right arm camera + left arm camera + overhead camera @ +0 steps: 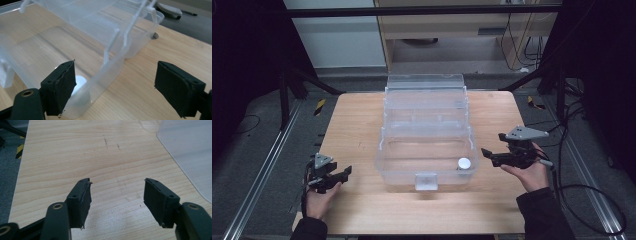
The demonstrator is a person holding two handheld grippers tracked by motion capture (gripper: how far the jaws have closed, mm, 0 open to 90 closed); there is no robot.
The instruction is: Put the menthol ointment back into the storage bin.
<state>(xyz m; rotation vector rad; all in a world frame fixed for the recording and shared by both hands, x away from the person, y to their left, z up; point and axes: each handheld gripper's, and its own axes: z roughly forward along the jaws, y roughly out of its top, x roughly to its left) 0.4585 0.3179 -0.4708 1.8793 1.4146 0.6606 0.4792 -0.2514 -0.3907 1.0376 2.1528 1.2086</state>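
A clear plastic storage box (427, 145) stands open in the middle of the wooden table (354, 125), its tiered trays folded back toward the far side. A small white round object (464, 163) lies in the box's front right corner; it appears through the wall (79, 83) in the right gripper view. My right gripper (492, 144) hovers just right of the box, pointing at it, jaws wide apart (116, 63) and holding nothing. My left gripper (343, 173) rests at the table's front left, apart from the box, its jaws (116, 181) spread over bare wood with nothing between them.
The box's front latch (426, 181) faces the person. Bare tabletop lies on both sides of the box. Beyond the table are a grey floor, black frame legs (287, 95) and loose cables (572, 195) at the right.
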